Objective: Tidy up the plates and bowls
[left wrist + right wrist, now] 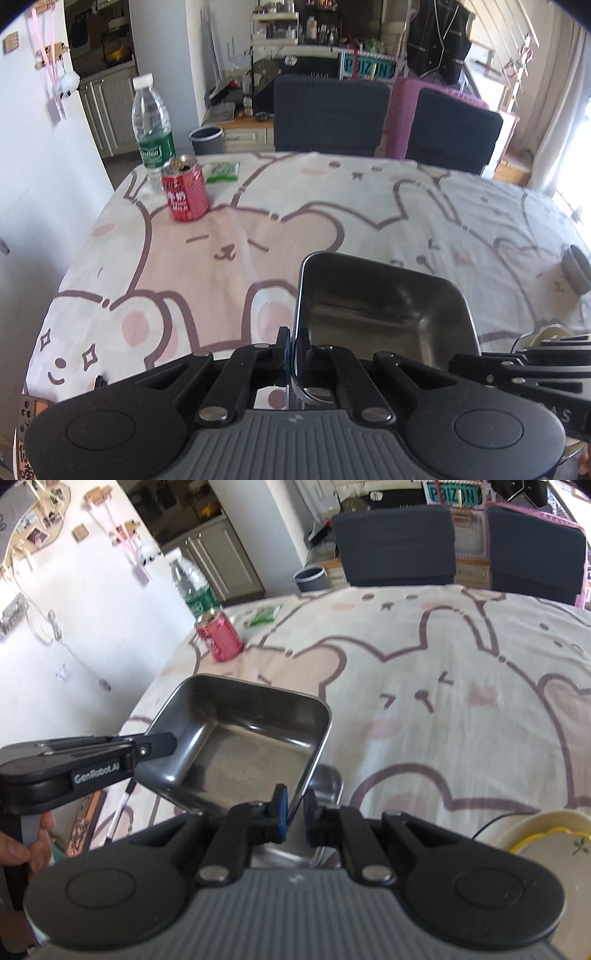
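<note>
Left gripper (294, 345) is clamping the near-left rim of the square steel tray (373, 306), its blue pads pinched together on the thin wall. In the right wrist view this same gripper is reaching in from the left edge of the frame, its fingertip lying over the tray's left rim.

Right gripper (295, 814) is straddling the tray's right wall at lower centre; the jaws are standing slightly apart, and a narrow gap is showing between pads and metal.

Tray is sitting tilted in the middle of both frames, over the bear-print tablecloth (258, 221).

A cream bowl (546, 834) is resting at the lower right of the right wrist view. Red can (184, 192) and water bottle (151, 125) are standing at upper left.
</note>
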Demonstrator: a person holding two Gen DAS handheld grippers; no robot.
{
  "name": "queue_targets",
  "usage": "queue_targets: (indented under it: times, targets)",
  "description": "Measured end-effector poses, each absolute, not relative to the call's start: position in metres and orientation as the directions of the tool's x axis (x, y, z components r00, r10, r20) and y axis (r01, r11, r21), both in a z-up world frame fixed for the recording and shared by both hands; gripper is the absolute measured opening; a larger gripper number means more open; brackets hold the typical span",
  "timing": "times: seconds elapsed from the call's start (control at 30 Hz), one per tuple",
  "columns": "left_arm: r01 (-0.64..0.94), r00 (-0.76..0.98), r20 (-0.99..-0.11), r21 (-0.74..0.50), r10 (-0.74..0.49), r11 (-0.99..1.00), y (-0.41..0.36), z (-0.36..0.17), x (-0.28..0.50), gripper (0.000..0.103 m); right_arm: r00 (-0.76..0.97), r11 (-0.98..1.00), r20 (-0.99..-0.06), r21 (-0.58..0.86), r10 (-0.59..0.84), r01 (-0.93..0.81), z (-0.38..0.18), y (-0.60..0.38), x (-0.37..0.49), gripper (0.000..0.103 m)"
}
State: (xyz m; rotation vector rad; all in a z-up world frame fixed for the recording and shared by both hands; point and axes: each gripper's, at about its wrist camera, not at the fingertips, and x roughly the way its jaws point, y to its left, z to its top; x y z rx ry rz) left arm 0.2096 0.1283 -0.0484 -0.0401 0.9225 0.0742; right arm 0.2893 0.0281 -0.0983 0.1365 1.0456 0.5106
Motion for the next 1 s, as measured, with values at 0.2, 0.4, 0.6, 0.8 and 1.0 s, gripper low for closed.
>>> queue_targets:
  times: [0.2,0.4,0.6,0.8,1.0]
  targets:
    - [-0.067,0.560,-0.828,-0.005,0.033,0.998,0.129,-0.061,0.217,0.003,0.373,0.882,-0.812,0.334,0.449,-0.333,-0.105,0.028,0.291,0.012]
    - [-0.060,0.524,-0.851,-0.005,0.027,0.998,0.128,-0.073,0.223,0.004,0.361,0.888,-0.824,0.333,0.437,-0.316,-0.109,0.027,0.296,0.012]
    - [-0.052,0.484,-0.874,0.008,0.032,0.999,0.127,-0.083,0.228,0.006,0.351,0.894,-0.832,0.334,0.428,-0.299,-0.114,0.028,0.301,0.012]
    - [-0.051,0.440,-0.897,0.018,0.039,0.999,0.128,-0.098,0.234,0.010,0.354,0.892,-0.829,0.336,0.433,-0.302,-0.113,0.032,0.301,0.014]
    - [-0.043,0.409,-0.911,0.034,0.048,0.999,0.127,-0.108,0.241,0.011,0.346,0.893,-0.835,0.329,0.427,-0.307,-0.115,0.035,0.303,0.015]
